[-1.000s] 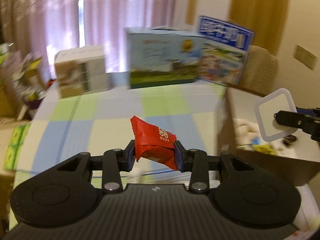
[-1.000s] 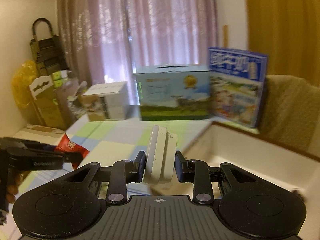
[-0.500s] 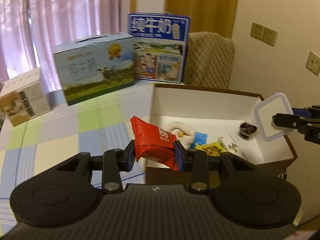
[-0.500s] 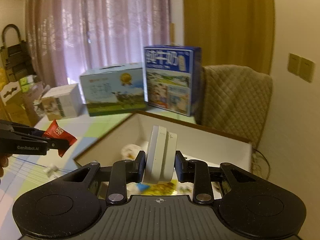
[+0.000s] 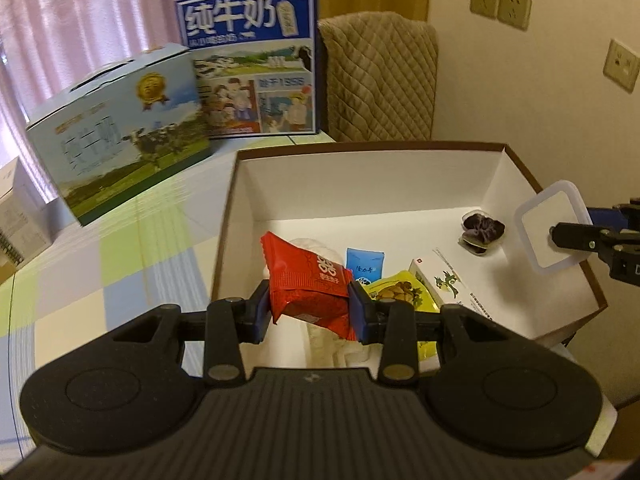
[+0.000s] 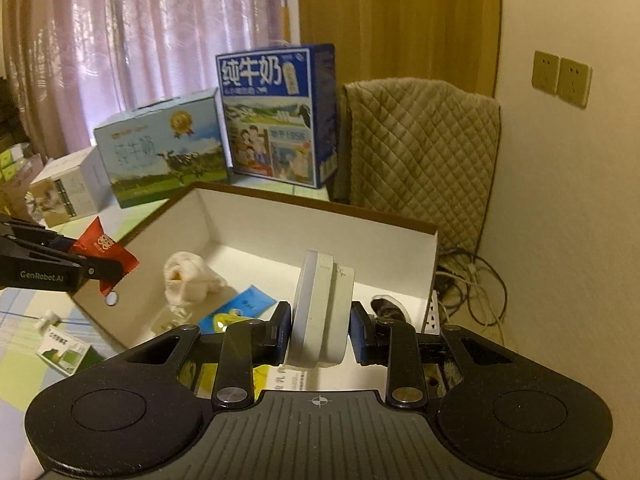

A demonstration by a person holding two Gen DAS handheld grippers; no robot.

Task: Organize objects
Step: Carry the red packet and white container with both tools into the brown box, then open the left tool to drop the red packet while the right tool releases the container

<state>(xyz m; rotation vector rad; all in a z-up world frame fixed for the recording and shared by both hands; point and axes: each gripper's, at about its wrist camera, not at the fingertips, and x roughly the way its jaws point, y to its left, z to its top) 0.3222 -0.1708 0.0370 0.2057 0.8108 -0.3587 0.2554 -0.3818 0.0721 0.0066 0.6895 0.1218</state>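
While my left gripper (image 5: 310, 310) clamps a red snack packet (image 5: 310, 290) and my right gripper (image 6: 320, 330) a white case (image 6: 322, 308) above the open box (image 5: 360, 172), checked tablecloth (image 5: 100, 264), milk cartons (image 5: 250, 64) and pink curtains (image 6: 140, 40) lie beyond.

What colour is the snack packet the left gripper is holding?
Red, with white print on it. The snack packet shows best in the left wrist view.

My left gripper (image 5: 311, 307) sits lower centre, above the open box (image 5: 360, 176); two milk cartons (image 5: 248, 60) upper left behind it; my right gripper (image 5: 560, 236) at right edge.
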